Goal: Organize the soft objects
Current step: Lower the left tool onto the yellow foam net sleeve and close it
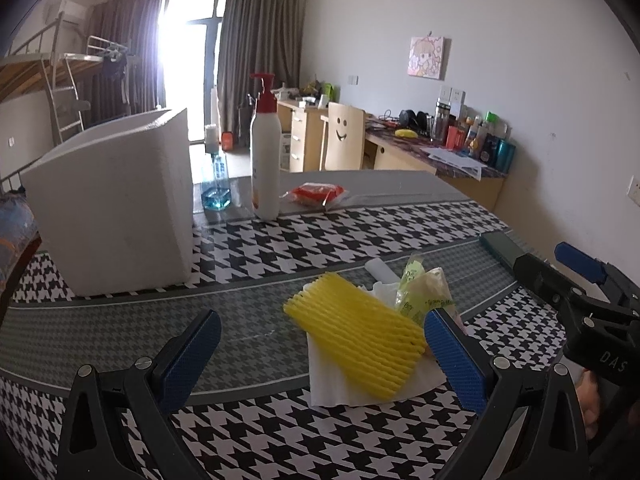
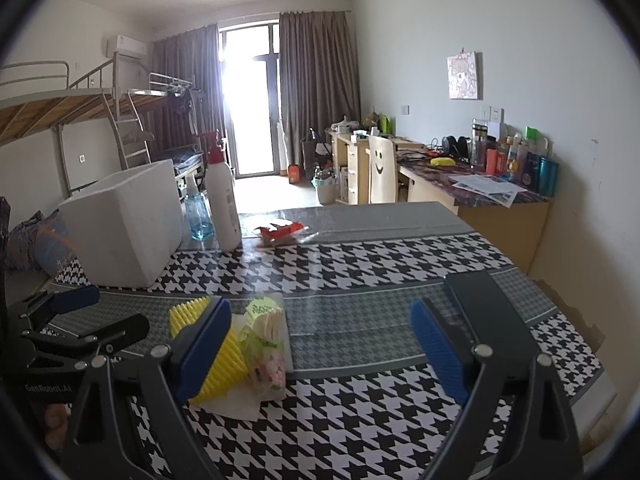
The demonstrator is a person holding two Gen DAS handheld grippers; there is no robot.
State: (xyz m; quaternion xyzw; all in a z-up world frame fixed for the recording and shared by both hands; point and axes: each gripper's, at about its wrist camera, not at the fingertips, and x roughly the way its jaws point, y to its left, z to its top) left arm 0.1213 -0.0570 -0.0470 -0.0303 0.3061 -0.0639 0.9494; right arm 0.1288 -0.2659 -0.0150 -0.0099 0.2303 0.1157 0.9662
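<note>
yellow foam sleeve [image 1: 357,346] between parted left gripper [image 1: 322,356]

Daylight is pouring in hard through the balcony door [image 2: 250,108], with brown curtains [image 2: 318,88] hanging on both sides. A loft bed [image 2: 60,100] with a ladder is sitting along the left wall. A smiley-face chair [image 2: 382,170] is parked at the cluttered wooden desk [image 2: 500,208], and a small picture [image 2: 463,75] is hanging above it.
</note>
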